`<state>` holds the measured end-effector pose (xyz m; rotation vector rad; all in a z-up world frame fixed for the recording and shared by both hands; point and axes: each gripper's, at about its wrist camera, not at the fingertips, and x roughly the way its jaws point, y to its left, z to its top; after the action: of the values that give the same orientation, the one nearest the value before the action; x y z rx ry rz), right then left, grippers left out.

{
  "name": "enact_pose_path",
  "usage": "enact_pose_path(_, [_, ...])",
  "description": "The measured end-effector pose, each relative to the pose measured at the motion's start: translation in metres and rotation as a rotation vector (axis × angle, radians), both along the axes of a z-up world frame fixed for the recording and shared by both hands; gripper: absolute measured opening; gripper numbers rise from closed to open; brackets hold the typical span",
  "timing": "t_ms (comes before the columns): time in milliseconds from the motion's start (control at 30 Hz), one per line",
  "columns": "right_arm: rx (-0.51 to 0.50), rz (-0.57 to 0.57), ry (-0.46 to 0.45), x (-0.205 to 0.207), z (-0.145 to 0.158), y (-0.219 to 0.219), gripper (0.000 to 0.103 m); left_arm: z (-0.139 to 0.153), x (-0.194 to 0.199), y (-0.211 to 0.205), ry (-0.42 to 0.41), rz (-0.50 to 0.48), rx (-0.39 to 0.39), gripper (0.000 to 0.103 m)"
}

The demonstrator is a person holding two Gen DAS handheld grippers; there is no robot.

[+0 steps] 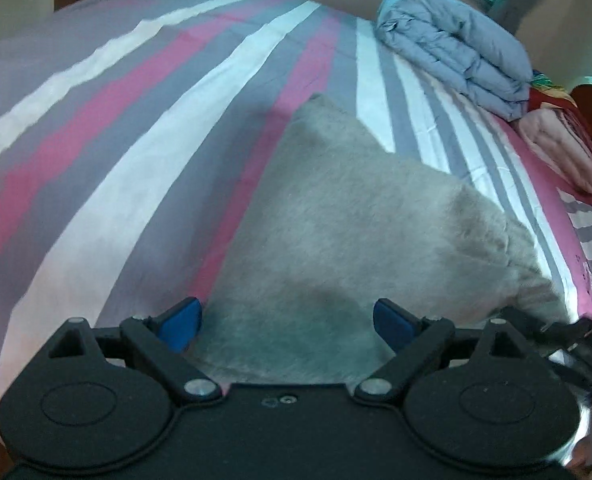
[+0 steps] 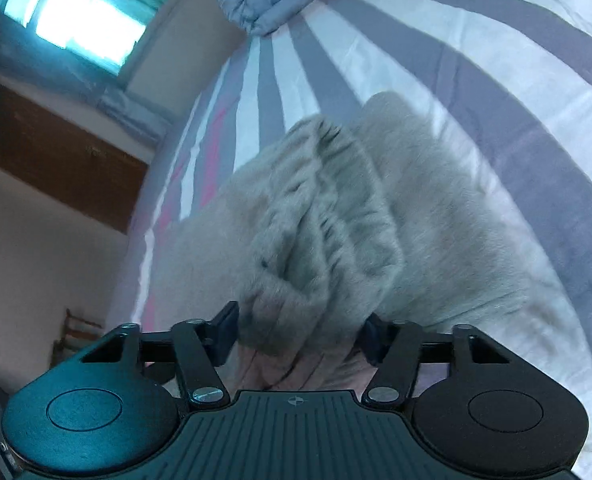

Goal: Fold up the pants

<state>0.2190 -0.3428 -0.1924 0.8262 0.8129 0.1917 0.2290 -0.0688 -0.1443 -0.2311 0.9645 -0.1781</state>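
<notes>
Where waistband [image 2: 320, 216] bunches, right gripper [image 2: 300, 334] contact unclear; left gripper [image 1: 288, 320] fingers wide.

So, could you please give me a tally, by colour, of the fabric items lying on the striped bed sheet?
Grey: 1, the fuzzy pants
Blue-grey: 1, the folded quilt
Pink: 1, the folded pink cloth
Red patterned: 1, the red cloth, only partly in view
Total: 4, all on the striped bed sheet
</notes>
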Motion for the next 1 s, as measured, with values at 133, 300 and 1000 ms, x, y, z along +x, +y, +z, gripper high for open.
enact_pose_path(133, [-0.167, 0.009, -0.198, -0.008, 0.049, 0.009, 0.042, 0.005, -0.009, 0.000, -0.036, -0.007, -0.049, 0.087])
enact_pose_path(300, [-0.246, 0.028, -0.264, -0.021, 0.070, -0.021, 0.042, -0.005, -0.006, -0.016, 0.001, -0.034, -0.031, 0.089])
enact_pose_path(1000, [-0.312, 0.038, -0.071, -0.019, 0.011, -0.017, 0.065, -0.024, -0.013, -0.030, 0.018, -0.060, 0.031, 0.091])
